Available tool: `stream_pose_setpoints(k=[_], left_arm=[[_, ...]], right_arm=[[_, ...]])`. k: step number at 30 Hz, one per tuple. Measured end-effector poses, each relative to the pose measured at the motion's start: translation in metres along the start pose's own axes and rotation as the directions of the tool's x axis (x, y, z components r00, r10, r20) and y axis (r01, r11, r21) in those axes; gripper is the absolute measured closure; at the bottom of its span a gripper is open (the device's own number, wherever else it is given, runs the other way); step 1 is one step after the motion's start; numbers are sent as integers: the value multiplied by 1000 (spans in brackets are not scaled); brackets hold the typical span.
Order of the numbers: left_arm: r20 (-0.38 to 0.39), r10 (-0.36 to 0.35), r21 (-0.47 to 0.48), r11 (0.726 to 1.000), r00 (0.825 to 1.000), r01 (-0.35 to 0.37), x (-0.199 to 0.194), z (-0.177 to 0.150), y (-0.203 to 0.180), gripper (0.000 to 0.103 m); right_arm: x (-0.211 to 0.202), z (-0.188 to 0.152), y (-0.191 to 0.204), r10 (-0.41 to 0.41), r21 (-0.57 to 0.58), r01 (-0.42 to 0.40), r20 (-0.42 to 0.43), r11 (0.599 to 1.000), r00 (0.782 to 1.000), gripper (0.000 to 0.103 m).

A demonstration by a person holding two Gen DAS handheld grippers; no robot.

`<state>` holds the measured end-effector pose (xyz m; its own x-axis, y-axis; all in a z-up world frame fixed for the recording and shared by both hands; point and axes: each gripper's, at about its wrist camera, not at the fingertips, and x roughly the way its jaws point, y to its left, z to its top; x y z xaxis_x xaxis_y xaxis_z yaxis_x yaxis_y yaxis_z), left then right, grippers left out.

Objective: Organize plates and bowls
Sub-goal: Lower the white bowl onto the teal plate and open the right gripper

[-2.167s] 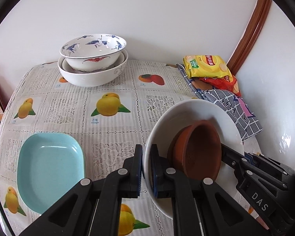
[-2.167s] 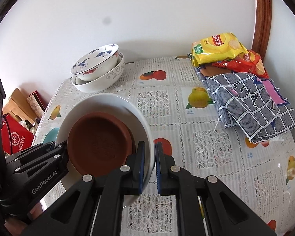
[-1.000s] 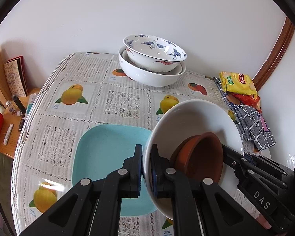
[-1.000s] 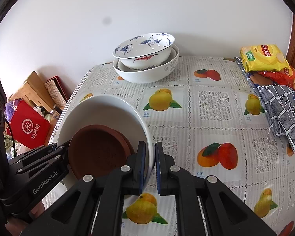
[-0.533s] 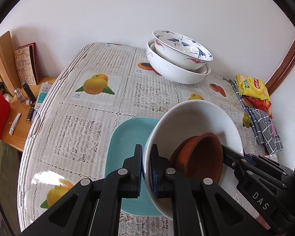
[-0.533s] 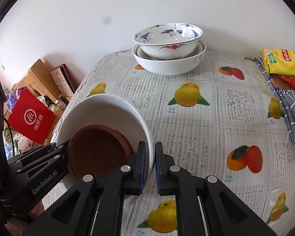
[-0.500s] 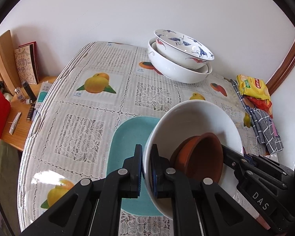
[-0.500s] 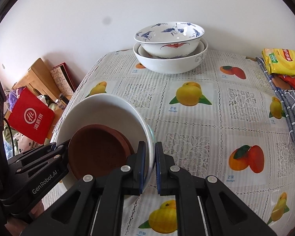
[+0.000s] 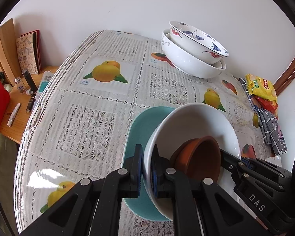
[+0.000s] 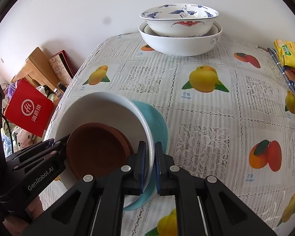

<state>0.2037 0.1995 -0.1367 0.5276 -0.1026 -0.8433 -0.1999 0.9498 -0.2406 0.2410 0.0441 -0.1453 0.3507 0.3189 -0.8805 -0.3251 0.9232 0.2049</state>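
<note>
Both grippers hold one large white bowl (image 9: 194,122) by opposite rims. My left gripper (image 9: 147,169) is shut on its near rim. My right gripper (image 10: 150,163) is shut on the other rim of the same bowl (image 10: 100,106). A brown dish (image 9: 200,159) lies inside it, also seen in the right wrist view (image 10: 96,149). The bowl hangs just above a teal plate (image 9: 141,122) lying on the table, which also shows in the right wrist view (image 10: 157,122). I cannot tell if they touch.
Two nested white bowls (image 9: 190,55), the top one with blue birds, stand at the table's far edge (image 10: 179,31). A yellow snack bag (image 9: 261,86) and a checked cloth (image 9: 273,133) lie at the right. A side table (image 9: 11,102) with small items stands left.
Both grippers carried the white bowl with the brown dish leftward across the table. It now hangs over the teal plate and sits lower than before.
</note>
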Motion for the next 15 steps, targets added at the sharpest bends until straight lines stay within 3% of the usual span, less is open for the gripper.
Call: stream_pose_setpoints(k=[15], left_arm=[[0,-26,-19,999,1000,26,7,3,5,93]], right_arm=[[4,5,5,-23,-47,24,16,999,1000,92]])
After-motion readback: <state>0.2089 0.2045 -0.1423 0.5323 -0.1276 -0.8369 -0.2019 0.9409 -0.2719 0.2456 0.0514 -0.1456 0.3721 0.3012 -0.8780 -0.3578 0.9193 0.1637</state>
